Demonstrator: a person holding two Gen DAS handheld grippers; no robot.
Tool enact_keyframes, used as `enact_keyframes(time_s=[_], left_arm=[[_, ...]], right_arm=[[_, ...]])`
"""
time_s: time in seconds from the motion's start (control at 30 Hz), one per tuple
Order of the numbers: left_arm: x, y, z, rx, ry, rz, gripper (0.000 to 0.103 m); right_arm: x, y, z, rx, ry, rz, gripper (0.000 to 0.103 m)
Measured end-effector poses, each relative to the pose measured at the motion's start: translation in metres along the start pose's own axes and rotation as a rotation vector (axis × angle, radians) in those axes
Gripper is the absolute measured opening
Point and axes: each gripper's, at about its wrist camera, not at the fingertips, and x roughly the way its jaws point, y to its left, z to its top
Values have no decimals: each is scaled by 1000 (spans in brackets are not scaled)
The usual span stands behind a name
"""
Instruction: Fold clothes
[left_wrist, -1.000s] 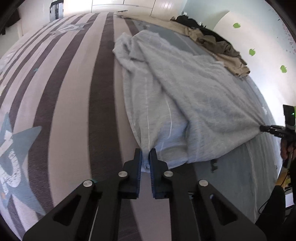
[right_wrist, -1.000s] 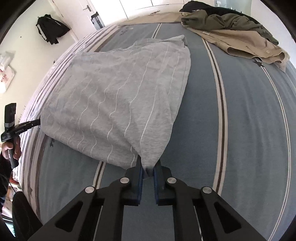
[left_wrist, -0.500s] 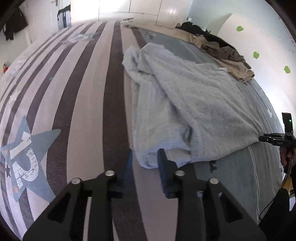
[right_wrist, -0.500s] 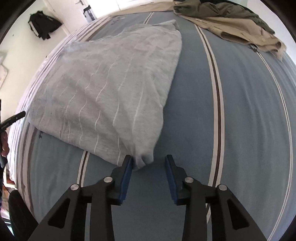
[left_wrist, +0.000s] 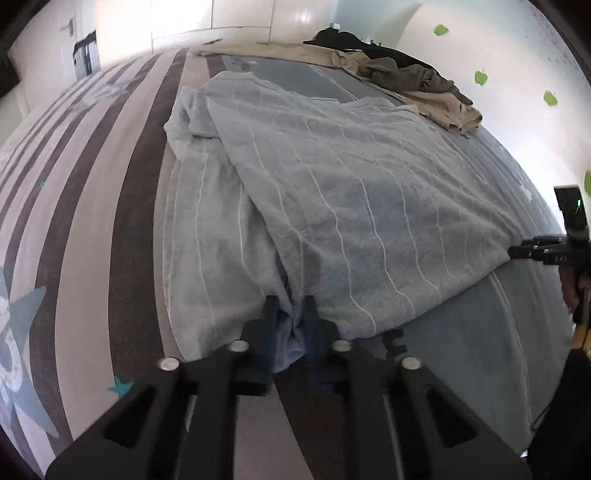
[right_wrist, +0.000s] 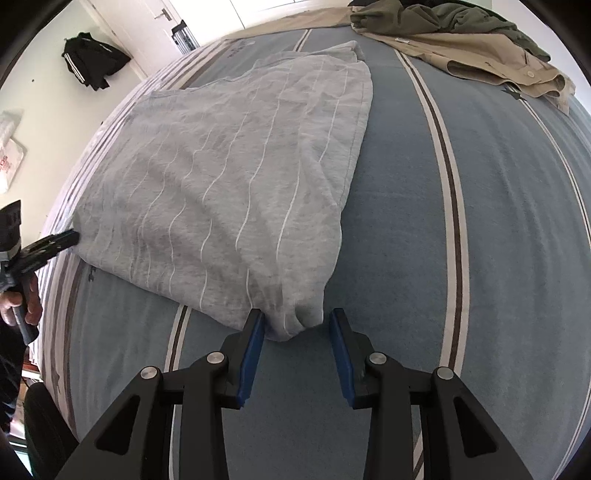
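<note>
A grey shirt with thin white stripes (left_wrist: 351, 192) (right_wrist: 229, 177) lies spread on the bed, its left part rumpled. My left gripper (left_wrist: 290, 317) is at the shirt's near edge. Its jaws are closing on a bunched fold of the cloth, which fills the narrow gap between them. It also shows in the right wrist view as the left gripper (right_wrist: 62, 238), at the shirt's left corner, held by a hand (right_wrist: 22, 302). My right gripper (right_wrist: 297, 325) stands open with the shirt's near corner lying loose between its blue pads (right_wrist: 255, 332). The right gripper (left_wrist: 532, 251) shows at the right edge.
A pile of beige and olive clothes (left_wrist: 406, 85) (right_wrist: 461, 44) lies at the far right of the bed. The striped bed cover (left_wrist: 92, 184) is brown and grey on the left and blue (right_wrist: 480, 221) on the right. A black jacket (right_wrist: 92, 62) hangs on the wall.
Both grippers let go of the shirt corners and the cloth dropped flat. The left gripper then moved in over the shirt's edge and narrowed on a fold. The right stays open at its corner.
</note>
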Motion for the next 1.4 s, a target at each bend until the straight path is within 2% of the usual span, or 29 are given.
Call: enact_keyframes(time_s=[0.07, 0.13, 0.27, 0.5, 0.6, 0.67, 0.8, 0.9, 0.97, 1.03, 1.1, 1.17, 1.27, 1.33, 1.4], left_arm=[[-3, 2, 0, 1, -8, -10, 3], [-12, 7, 0, -10, -16, -22, 3], [-29, 14, 0, -3, -30, -41, 3], [-10, 26, -3, -61, 48, -53, 4], [-11, 33, -8, -53, 56, 58, 4], [-14, 47, -14, -102, 58, 51, 4], [-22, 58, -21, -125, 57, 93, 4], [-30, 61, -24, -141, 50, 101, 4], [-35, 64, -27, -164, 44, 97, 12], [-38, 65, -30, -191, 37, 86, 34], [-40, 65, -31, -225, 28, 56, 50], [-41, 62, -31, -246, 17, 34, 56], [-44, 51, -25, -243, -6, 23, 64], [-46, 41, -19, -237, -33, 27, 71], [-46, 38, -11, -236, -51, 17, 75]], right_arm=[[2, -3, 5, -1, -5, -9, 31], [2, -3, 7, -6, -10, -24, 19], [2, -2, 10, -9, -10, -19, 9], [0, 0, 14, -33, -2, -40, 8], [0, -3, 17, -33, 5, -48, 8], [2, 0, 19, -39, 12, -53, 8], [-1, 3, 20, -51, 13, -68, 13], [-11, 5, 20, -41, -5, -92, 37], [-22, 10, 20, -49, -37, -111, 42], [-33, 15, 20, -56, -69, -130, 47], [-48, 18, 16, -66, -110, -122, 51], [-65, 24, 8, -74, -157, -91, 53], [-50, 64, 36, -102, -210, -61, 60], [-47, 81, 53, -117, -225, -59, 71], [-31, 104, 70, -123, -220, -87, 71]])
